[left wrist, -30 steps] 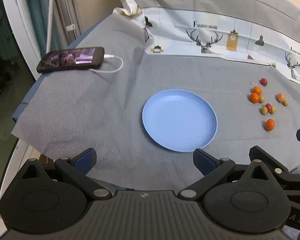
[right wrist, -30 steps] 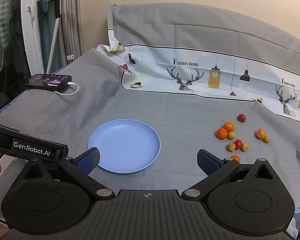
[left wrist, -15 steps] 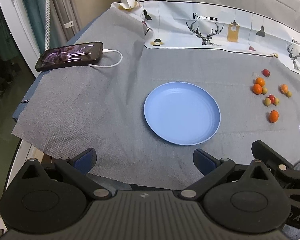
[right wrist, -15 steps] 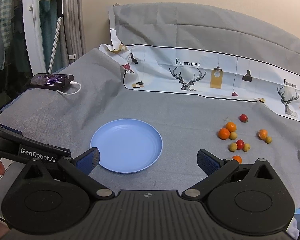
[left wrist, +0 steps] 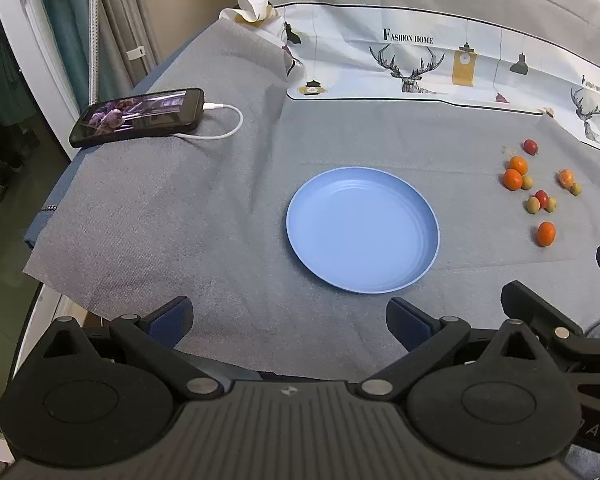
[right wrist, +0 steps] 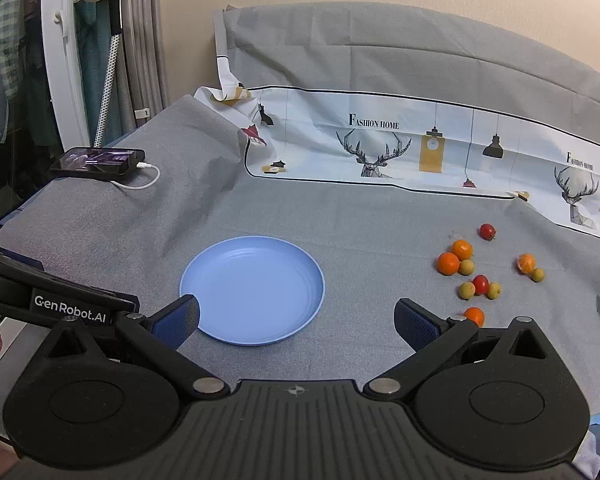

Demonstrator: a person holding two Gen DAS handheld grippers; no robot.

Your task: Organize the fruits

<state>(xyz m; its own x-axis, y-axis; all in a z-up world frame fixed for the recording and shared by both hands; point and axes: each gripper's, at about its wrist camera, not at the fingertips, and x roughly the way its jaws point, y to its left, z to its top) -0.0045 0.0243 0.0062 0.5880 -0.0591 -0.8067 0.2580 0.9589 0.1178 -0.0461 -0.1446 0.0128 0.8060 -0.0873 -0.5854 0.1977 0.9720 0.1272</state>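
Right wrist view: right gripper (right wrist: 296,322), spread wide and empty, has the nearest orange fruit (right wrist: 474,315) just right; left gripper (left wrist: 288,322) likewise.

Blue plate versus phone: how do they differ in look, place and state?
The blue plate is round and holds nothing; the phone is a black rectangle with its screen lit. The plate sits mid-table, the phone at the far left corner. A white cable is plugged into the phone; nothing touches the plate. Both lie flat on the grey cloth.

Bare grey cloth (right wrist: 372,216) between blue plate (right wrist: 300,320) and fruit cluster (right wrist: 480,280); phone (left wrist: 138,117) well apart, far-left.
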